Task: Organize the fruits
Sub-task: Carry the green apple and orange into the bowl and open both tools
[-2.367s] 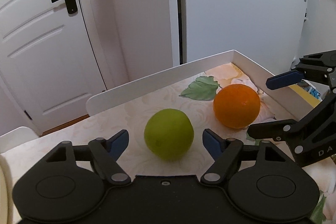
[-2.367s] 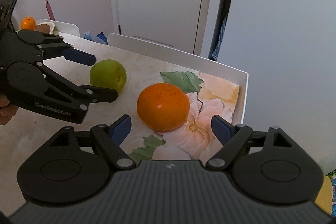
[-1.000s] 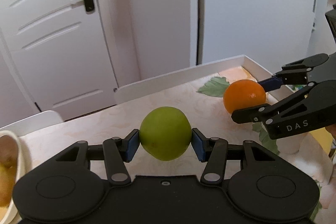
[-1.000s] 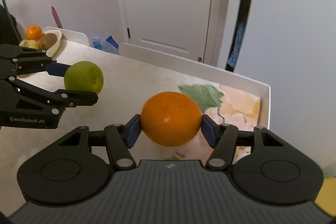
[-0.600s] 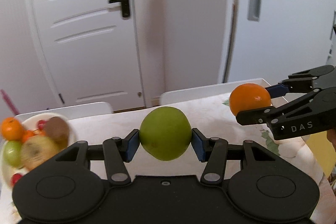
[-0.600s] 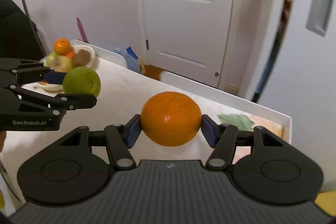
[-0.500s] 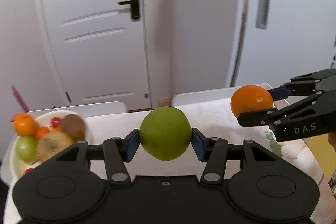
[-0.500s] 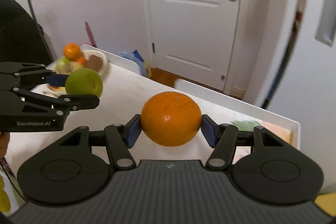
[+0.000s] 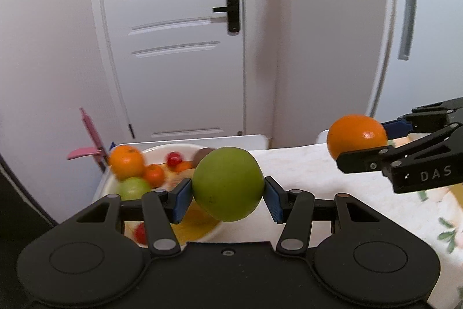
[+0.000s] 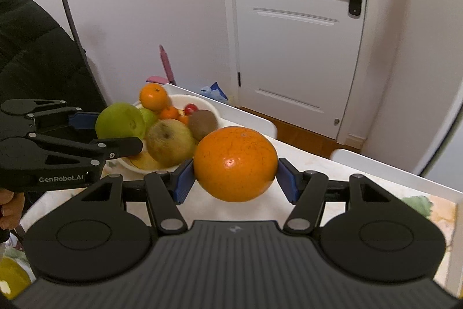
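Observation:
My left gripper (image 9: 228, 194) is shut on a green apple (image 9: 228, 184), its blue pads pressing both sides, and holds it in the air in front of a white fruit bowl (image 9: 173, 147). My right gripper (image 10: 235, 183) is shut on a large orange (image 10: 235, 164), also lifted off the table. In the right wrist view the left gripper (image 10: 115, 132) carries the apple (image 10: 120, 120) just left of the bowl (image 10: 130, 164). In the left wrist view the right gripper (image 9: 364, 144) holds the orange (image 9: 356, 135) to the right. Both fruits partly hide the bowl.
The bowl holds an orange (image 9: 126, 161), a small green apple (image 9: 133, 188), a kiwi (image 10: 202, 120), a yellowish pear (image 10: 169, 142) and small red fruit (image 9: 173, 157). It stands on a floral tablecloth (image 9: 318, 173) with a white raised edge (image 10: 390, 164). A dark jacket (image 10: 29, 48) hangs left.
Both grippers have risen and swung left across the table with their fruit still held. The fruit bowl, first at the left edge, is now close in front of them.

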Demonstrator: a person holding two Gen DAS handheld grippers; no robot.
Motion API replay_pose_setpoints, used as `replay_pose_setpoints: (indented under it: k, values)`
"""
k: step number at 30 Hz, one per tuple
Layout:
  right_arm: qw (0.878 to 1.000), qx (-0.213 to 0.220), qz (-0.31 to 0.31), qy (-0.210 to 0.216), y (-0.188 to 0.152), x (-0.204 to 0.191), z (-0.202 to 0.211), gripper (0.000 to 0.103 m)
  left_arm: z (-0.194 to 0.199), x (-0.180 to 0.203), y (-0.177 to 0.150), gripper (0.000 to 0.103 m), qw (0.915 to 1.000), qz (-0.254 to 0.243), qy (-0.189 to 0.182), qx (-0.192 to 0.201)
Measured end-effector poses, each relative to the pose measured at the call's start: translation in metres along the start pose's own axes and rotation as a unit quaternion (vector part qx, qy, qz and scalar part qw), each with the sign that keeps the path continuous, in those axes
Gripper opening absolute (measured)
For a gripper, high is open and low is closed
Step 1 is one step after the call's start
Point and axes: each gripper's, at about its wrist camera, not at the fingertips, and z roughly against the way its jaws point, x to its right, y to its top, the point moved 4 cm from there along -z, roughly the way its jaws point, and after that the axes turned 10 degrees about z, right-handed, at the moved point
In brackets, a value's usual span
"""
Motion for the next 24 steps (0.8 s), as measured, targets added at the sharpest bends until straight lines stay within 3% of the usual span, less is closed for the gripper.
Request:
replay_pose_setpoints:
  k: [15,24]
  values:
    - [1.0,-0.011,-0.009,-0.011,0.031,-0.064,-0.054,0.076,-0.034,-0.089,-0.015,0.057,0.9991,-0.028,0.003,-0.032]
    - [0.999,-0.02,-0.018,-0.027,0.036,-0.068,-0.071,0.076,-0.054,-0.09,-0.022,0.057,0.9963,-0.067,-0.028,-0.047]
